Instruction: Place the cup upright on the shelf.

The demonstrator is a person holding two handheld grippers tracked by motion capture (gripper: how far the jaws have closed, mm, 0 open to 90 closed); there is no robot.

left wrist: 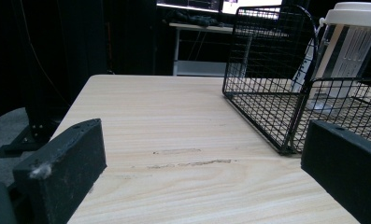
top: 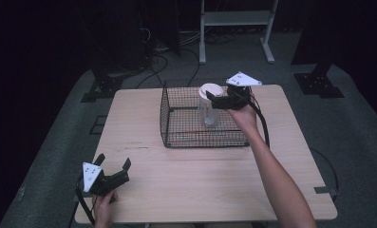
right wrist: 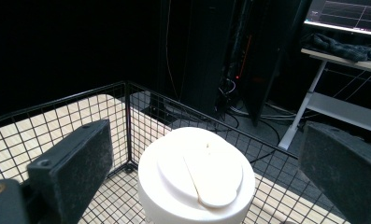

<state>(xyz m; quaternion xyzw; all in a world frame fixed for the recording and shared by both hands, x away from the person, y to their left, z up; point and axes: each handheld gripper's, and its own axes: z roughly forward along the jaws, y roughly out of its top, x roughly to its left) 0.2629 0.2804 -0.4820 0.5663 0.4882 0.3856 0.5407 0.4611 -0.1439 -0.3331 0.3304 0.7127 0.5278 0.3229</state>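
The table (top: 195, 185) is pale wood with a fine grain and a few dark scuff marks just in front of the basket (top: 176, 124). The basket is black wire in a square grid. Inside it, the cup (top: 209, 110) is clear with a cream-white lid (right wrist: 197, 179). Both tools, left (top: 114, 165) and right (top: 210, 98), are black, each topped by a light grey plate.

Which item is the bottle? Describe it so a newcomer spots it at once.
Find the black wire basket on the wooden table. Inside, toward its far right corner, stands the clear bottle, upright. Its white lid marks it, with the right gripper open beside it.
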